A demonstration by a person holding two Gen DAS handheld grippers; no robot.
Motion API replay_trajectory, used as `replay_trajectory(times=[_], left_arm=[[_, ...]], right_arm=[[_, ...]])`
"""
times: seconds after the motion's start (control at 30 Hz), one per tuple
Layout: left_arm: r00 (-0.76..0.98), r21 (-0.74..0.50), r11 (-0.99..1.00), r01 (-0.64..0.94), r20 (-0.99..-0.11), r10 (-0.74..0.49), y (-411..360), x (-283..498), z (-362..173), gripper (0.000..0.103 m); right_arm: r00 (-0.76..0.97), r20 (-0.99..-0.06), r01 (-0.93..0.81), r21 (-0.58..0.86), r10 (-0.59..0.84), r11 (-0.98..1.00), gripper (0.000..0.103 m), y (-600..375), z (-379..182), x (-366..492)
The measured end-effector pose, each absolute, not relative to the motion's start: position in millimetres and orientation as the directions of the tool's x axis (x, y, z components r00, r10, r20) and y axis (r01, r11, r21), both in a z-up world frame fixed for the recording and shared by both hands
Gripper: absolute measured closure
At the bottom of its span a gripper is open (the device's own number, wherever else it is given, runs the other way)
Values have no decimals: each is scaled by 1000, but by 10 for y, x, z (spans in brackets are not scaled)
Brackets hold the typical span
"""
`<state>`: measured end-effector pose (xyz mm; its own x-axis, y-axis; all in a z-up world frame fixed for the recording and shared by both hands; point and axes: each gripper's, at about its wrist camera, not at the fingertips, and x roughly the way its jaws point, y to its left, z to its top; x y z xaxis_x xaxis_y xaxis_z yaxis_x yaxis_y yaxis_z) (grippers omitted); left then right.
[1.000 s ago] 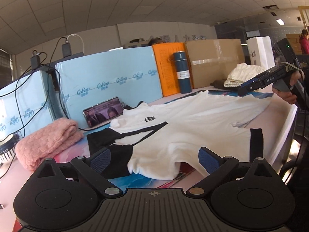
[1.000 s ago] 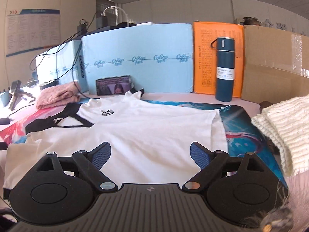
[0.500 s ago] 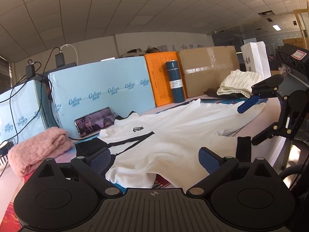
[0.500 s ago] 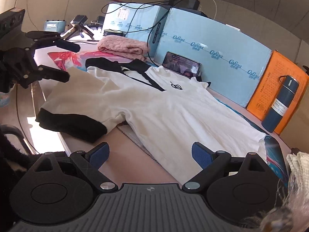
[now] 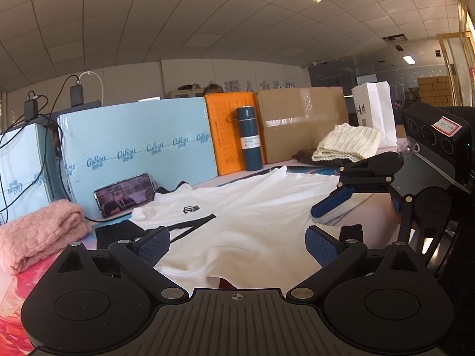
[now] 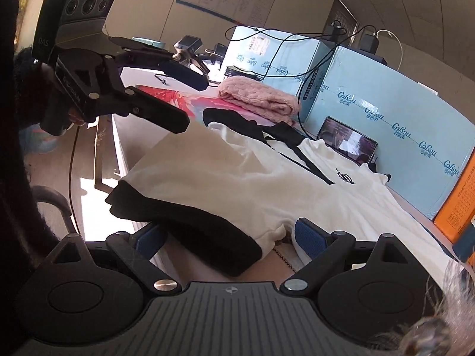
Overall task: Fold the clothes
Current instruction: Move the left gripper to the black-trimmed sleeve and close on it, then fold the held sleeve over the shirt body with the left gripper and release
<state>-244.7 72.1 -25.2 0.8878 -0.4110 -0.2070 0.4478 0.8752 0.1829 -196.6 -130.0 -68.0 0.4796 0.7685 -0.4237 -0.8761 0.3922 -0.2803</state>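
While the left wrist view showed the white T-shirt [image 5: 243,231] spread flat on the table [image 5: 374,204], only the right wrist view showed its black-cuffed sleeve [image 6: 190,222] overhanging the near edge. Both the left gripper [image 5: 237,244] and right gripper [image 6: 225,234] gaped wide, holding nothing. Since a second earlier, the right gripper had swung toward that sleeve.

The left gripper [image 5: 237,244] is held level with its jaws spread wide. The right gripper [image 6: 227,237] is also spread wide, set opposite and facing the left one, each showing at the edge of the other's wrist view.
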Motion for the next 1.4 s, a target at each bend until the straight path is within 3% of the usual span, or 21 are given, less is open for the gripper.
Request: replay_trajectory(times=[0.1,0.17,0.33,0.5,0.6,0.67,0.7,0.73,0.77,0.97,1.2,1.23,1.3,1.4], left_arm=[[864,228,834,503,-166,-475,652,-2520,-256,4],[837,238,803,547,-187,-515,603,-2533,-261,4],[762,211,737,643,-270,-588,512,-2530,-344,4],[761,193,743,640,-287,-581,370,-2442,-500,6],[778,239,748,620,-315,-544,311,-2338,-579,34],[786,206,768,606,-304,-538,370,-2268,-571,64],[790,189,778,599,-298,-536,401,-2233,-566,72],[803,194,789,584,-284,-524,417,-2226,-560,89],[812,174,801,573,-259,-524,456,-2225,-534,99],[843,36,846,532,-116,-525,669,-2208,-373,103],[835,-67,832,550,10,-551,784,-2040,-168,103],[836,-60,834,549,8,-549,784,-2029,-162,103],[830,-64,828,557,-2,-558,790,-2031,-176,103],[825,-79,824,561,-27,-564,812,-2050,-241,103]], right_arm=[[520,-348,-854,-210,780,476,10,-1301,-606,-1853],[538,-322,-842,-153,779,518,10,-1311,-582,-1750],[525,-317,-840,-45,790,540,10,-1331,-556,-1588],[519,-313,-815,100,796,571,10,-1385,-526,-1408],[519,-312,-796,163,796,583,10,-1442,-514,-1336],[516,-303,-796,178,801,579,10,-1482,-511,-1338],[510,-300,-800,179,806,572,10,-1497,-511,-1348],[501,-301,-807,176,812,563,10,-1508,-512,-1363],[490,-304,-816,170,817,552,10,-1517,-513,-1381],[495,-370,-823,91,786,560,10,-1617,-526,-1432],[636,-428,-730,-63,642,681,15,-1759,-570,-1354],[664,-432,-709,-101,611,698,19,-1805,-576,-1352],[730,-451,-641,-190,514,743,37,-1958,-607,-1341],[791,-465,-550,-255,397,795,47,-2244,-621,-1357]])
